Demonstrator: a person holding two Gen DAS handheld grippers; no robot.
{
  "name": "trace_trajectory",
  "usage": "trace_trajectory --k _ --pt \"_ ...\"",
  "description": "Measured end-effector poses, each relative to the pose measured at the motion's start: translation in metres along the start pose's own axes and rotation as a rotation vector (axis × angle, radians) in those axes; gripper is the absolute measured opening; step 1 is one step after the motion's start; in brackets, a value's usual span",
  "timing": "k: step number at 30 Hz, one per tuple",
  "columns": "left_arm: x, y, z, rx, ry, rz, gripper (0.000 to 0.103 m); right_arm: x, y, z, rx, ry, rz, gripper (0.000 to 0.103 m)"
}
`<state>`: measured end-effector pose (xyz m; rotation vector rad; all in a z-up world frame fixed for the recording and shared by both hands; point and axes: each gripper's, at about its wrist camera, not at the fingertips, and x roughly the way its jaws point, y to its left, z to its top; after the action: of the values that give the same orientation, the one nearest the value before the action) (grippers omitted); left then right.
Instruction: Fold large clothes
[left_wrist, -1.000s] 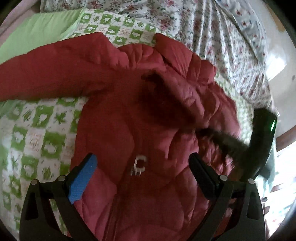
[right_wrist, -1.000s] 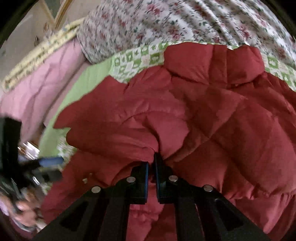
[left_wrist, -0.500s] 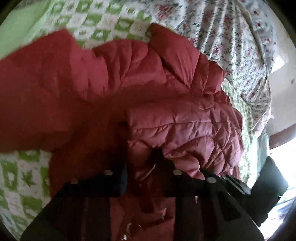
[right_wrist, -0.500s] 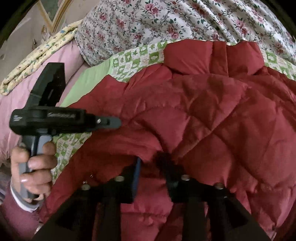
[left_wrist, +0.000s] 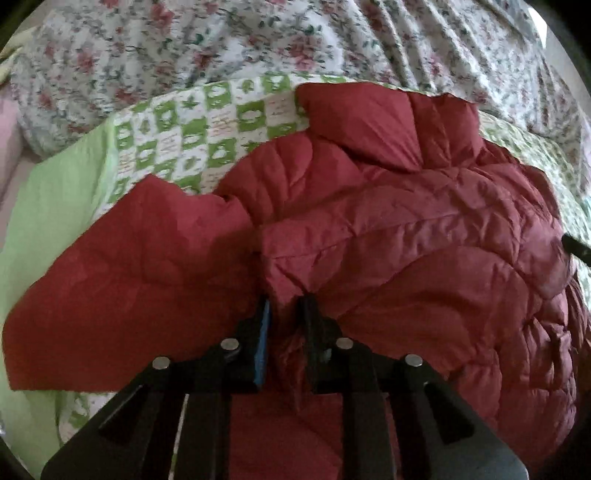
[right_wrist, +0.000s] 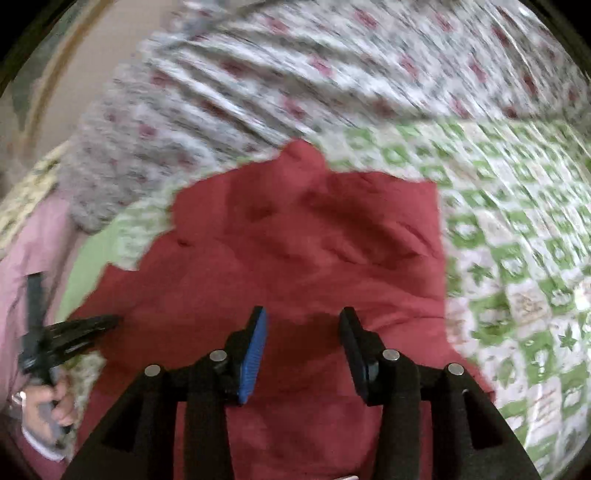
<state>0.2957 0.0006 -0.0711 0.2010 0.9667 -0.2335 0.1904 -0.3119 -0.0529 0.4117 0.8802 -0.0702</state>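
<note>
Jacket (left_wrist: 406, 251) sprawls across the bed's green checked quilt (left_wrist: 207, 129); left gripper (left_wrist: 286, 314) pinches a fold (ready to drag over), its jaws easing apart, while right gripper (right_wrist: 301, 332), opening, holds nothing.

The red puffer jacket (left_wrist: 406, 236) is quilted, faintly shiny cloth. The green checked quilt (left_wrist: 192, 140) is matt cotton. The left claw (left_wrist: 286, 314) is matt black plastic.

Right wrist view's smeared — floral bedding (right_wrist: 332, 74) and checked quilt (right_wrist: 517, 240) streak. Red jacket (left_wrist: 406, 258) runs off the bottom edge; 1 hand (right_wrist: 51, 402) is cut off at left.
</note>
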Motion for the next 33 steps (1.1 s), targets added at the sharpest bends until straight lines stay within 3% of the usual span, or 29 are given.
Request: trace_trajectory --k 2,4,6,7,9,10,13,15,20,26,33 --pt "-0.015 0.01 0.0 -0.069 -0.03 0.024 0.026 0.019 -0.013 -0.002 0.035 0.068 0.008 0.042" --pt "-0.036 0.018 -0.002 -0.124 -0.081 0.002 0.026 0.034 -0.014 -0.008 0.027 0.099 -0.008 0.042" --pt "-0.055 0.021 -0.003 -0.157 -0.119 -0.1 0.026 0.038 -0.011 -0.01 0.017 0.091 -0.017 0.047" --pt "-0.061 0.02 -0.004 -0.17 -0.157 -0.191 0.026 0.039 -0.009 -0.009 0.019 0.089 -0.014 0.052" --pt "-0.06 0.01 -0.006 -0.155 -0.134 -0.291 0.026 0.042 -0.004 -0.009 0.001 0.09 -0.021 0.055" --pt "-0.054 0.002 -0.006 -0.138 -0.113 -0.293 0.026 0.044 -0.001 -0.009 -0.021 0.093 -0.036 0.056" --pt "-0.016 -0.017 -0.01 -0.082 -0.035 -0.183 0.026 0.042 0.005 -0.009 -0.043 0.096 -0.052 0.056" --pt "0.011 -0.019 -0.015 -0.085 0.023 -0.162 0.026 0.032 0.008 -0.011 -0.05 0.085 -0.06 0.056" --pt "0.019 -0.016 -0.019 -0.115 0.018 -0.176 0.026 0.004 0.042 -0.013 -0.152 0.009 -0.039 0.056" --pt "0.024 -0.015 -0.024 -0.118 0.006 -0.191 0.027 0.055 0.045 -0.022 -0.198 0.143 -0.072 0.055" --pt "0.015 -0.011 -0.023 -0.161 0.011 -0.212 0.027 0.053 0.043 -0.022 -0.162 0.131 -0.045 0.055"
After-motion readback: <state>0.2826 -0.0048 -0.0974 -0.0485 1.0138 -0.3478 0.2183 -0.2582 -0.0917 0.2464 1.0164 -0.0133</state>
